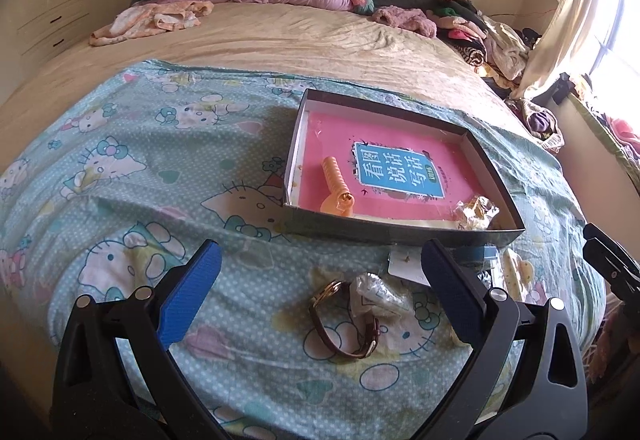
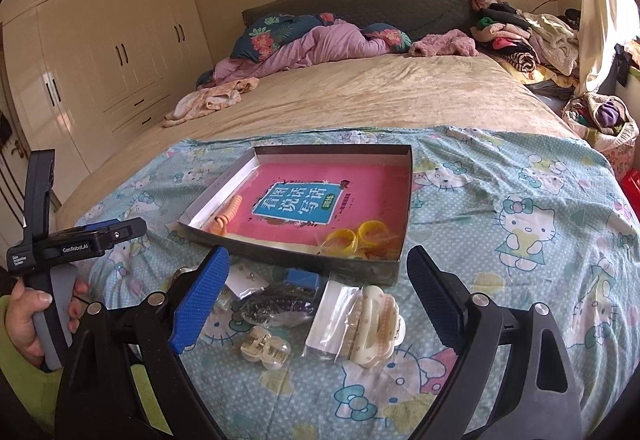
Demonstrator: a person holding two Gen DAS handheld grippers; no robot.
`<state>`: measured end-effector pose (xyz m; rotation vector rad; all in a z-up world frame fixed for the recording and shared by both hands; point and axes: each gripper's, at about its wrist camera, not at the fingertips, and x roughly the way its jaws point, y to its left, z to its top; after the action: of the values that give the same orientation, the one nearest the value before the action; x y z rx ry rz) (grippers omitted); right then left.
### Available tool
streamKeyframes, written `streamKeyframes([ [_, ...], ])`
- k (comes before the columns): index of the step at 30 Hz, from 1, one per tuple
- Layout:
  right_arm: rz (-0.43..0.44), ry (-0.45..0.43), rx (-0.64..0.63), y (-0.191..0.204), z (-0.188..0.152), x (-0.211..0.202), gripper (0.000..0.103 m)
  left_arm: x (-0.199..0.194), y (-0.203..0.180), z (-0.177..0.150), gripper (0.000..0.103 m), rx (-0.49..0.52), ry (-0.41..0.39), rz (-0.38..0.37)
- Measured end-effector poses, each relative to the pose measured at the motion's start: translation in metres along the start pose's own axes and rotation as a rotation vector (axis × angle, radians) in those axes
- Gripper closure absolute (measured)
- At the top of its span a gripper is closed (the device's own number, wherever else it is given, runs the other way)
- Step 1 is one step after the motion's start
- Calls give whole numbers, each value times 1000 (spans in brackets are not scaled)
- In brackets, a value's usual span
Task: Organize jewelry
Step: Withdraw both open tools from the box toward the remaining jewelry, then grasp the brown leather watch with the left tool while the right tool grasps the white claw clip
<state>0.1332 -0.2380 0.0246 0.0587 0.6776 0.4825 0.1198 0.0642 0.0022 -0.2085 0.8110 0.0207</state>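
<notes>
A shallow dark box (image 1: 400, 232) with a pink book in its bottom lies on the Hello Kitty cloth; it also shows in the right wrist view (image 2: 304, 264). In it lie an orange coil bracelet (image 1: 336, 184) and a clear bag of yellow rings (image 2: 360, 238). My left gripper (image 1: 320, 272) is open, over a brown-strap watch (image 1: 340, 324) and a small plastic bag (image 1: 378, 294). My right gripper (image 2: 318, 280) is open, above a white hair claw (image 2: 374, 328), a small clear claw clip (image 2: 264, 348), a dark bead string (image 2: 280, 306) and an earring card (image 2: 246, 282).
The bed's beige cover (image 2: 360, 96) stretches behind the box, with pink bedding and pillows (image 2: 320, 40) at the headboard. Piled clothes (image 2: 528, 40) lie at the right by the curtain. White wardrobes (image 2: 100, 52) stand at left. A blue box (image 2: 302, 278) sits before the tray.
</notes>
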Motion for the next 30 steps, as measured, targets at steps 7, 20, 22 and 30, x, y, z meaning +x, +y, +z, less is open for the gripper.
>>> streamKeyframes([
  [7, 35, 46, -6, 14, -16, 1, 13, -4, 0, -14, 10, 16, 11, 13],
  [20, 111, 151, -10, 36, -43, 16, 13, -1, 8, -37, 10, 12, 54, 38],
  [22, 123, 167, -9, 37, -47, 18, 13, 1, 10, -41, 10, 13, 65, 49],
  [30, 145, 211, -16, 47, -60, 26, 13, 11, 8, -55, 10, 40, 111, 68],
])
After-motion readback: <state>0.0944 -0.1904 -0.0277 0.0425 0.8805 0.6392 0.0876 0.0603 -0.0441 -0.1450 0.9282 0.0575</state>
